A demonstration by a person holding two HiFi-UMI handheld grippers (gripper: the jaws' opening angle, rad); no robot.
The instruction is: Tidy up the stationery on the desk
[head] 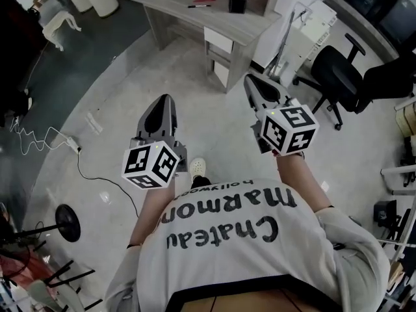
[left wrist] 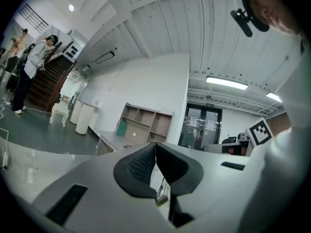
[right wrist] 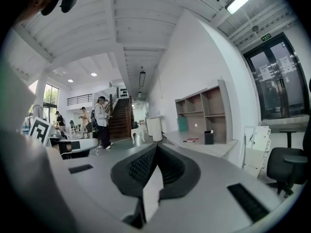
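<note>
Well short of the desk (head: 170, 1), with left gripper (head: 162, 100) and right gripper (head: 251, 78) jaws pressed together, empty; pens (head: 200, 5) not yet in pen holder (head: 237, 2).

light wood table (head: 170, 1) with a white drawer front (head: 218, 40) under its near edge. on top, a black pen (head: 200, 6) and a red pen (head: 205, 0), lying flat, side by side, roughly parallel, the red one closer to the back. to their right in the head view, apart from both, an upright black pen holder (head: 238, 2). along the back edge, an open cubby shelf (right wrist: 204, 108), with a flat teal object (right wrist: 182, 124) standing upright against it.
</note>
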